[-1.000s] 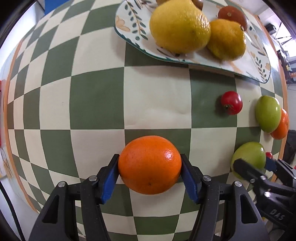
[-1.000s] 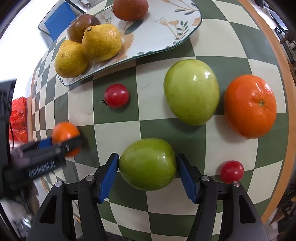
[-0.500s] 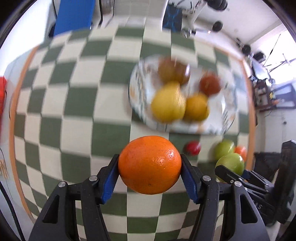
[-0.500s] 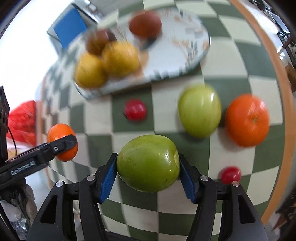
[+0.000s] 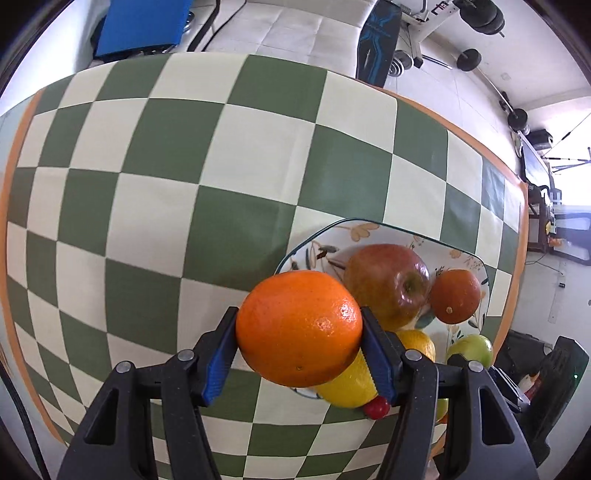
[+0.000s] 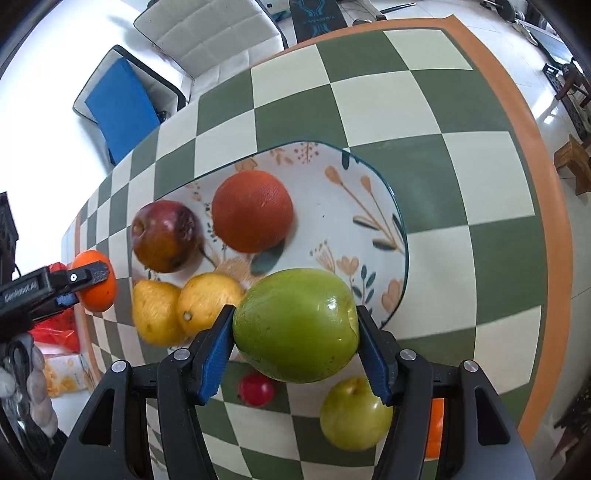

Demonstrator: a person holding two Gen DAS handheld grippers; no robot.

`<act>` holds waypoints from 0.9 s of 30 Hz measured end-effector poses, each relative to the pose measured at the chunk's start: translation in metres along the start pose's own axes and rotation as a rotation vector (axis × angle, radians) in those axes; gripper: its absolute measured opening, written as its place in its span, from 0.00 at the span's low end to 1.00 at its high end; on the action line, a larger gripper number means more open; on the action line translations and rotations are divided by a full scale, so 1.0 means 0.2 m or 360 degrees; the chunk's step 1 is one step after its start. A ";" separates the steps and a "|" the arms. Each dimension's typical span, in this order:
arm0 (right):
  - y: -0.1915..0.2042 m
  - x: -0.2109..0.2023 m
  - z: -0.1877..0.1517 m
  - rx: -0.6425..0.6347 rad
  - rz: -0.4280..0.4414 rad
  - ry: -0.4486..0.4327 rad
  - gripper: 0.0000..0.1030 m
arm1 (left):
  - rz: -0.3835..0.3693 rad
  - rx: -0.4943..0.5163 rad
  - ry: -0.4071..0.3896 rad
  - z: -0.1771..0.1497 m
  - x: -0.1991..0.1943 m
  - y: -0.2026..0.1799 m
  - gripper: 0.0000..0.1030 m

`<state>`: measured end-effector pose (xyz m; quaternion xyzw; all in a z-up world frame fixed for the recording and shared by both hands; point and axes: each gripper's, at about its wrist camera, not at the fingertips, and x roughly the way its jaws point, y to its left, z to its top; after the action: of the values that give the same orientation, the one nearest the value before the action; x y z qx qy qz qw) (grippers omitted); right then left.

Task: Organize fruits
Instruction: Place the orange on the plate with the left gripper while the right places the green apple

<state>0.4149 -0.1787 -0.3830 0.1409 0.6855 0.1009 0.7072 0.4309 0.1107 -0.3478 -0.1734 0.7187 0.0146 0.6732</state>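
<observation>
- Both grippers have risen well off the checkered tablecloth [image 5: 155, 206] since a second ago, when each fruit still sat on the cloth between the pads; they now hang near the plate [image 6: 354, 206].
- Left gripper [image 5: 299, 334] pinches the orange [image 5: 299, 328] between its blue pads, held in the air at the plate's near-left edge (the other view shows it off to the plate's left side).
- Right gripper [image 6: 295, 328] pinches a green fruit [image 6: 295, 325] the same way, above the plate's near rim.
- On the plate lie a dark red apple [image 6: 166, 236], a deep orange citrus [image 6: 253, 210] and two yellow lemons [image 6: 184, 308], the lemons touching each other.
- Left on the cloth, below the right gripper: a second green fruit [image 6: 354, 413], a small red tomato [image 6: 256, 389], and a sliver of another orange fruit [image 6: 434, 428] mostly hidden behind the right finger.
- Beyond the table edge stand a blue cushioned chair [image 6: 122, 107] and a white seat [image 6: 210, 29].
</observation>
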 end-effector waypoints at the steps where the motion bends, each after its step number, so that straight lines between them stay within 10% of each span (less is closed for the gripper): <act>1: 0.00 0.02 0.02 -0.0005 -0.0005 0.0009 0.63 | 0.0012 0.0003 0.0012 0.01 0.00 -0.01 0.59; 5: 0.01 0.06 0.06 -0.0010 -0.0008 0.0024 0.63 | -0.0004 -0.0006 0.0063 0.02 0.04 -0.04 0.60; 9: 0.02 0.08 0.08 0.0028 0.0041 0.0073 0.79 | 0.0036 0.0030 -0.0039 0.03 -0.01 -0.06 0.93; 11: 0.04 0.06 0.08 0.0017 0.0032 0.0063 0.91 | 0.0060 0.0039 -0.0073 0.02 -0.04 -0.07 0.93; 27: 0.13 -0.17 -0.09 -0.0149 -0.0341 -0.0107 0.93 | 0.0345 0.0242 -0.0389 -0.43 -0.20 -0.20 0.93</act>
<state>0.3971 -0.1645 -0.3425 0.0368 0.6670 0.0519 0.7423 0.3603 0.0613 -0.2917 -0.0404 0.6449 0.0538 0.7613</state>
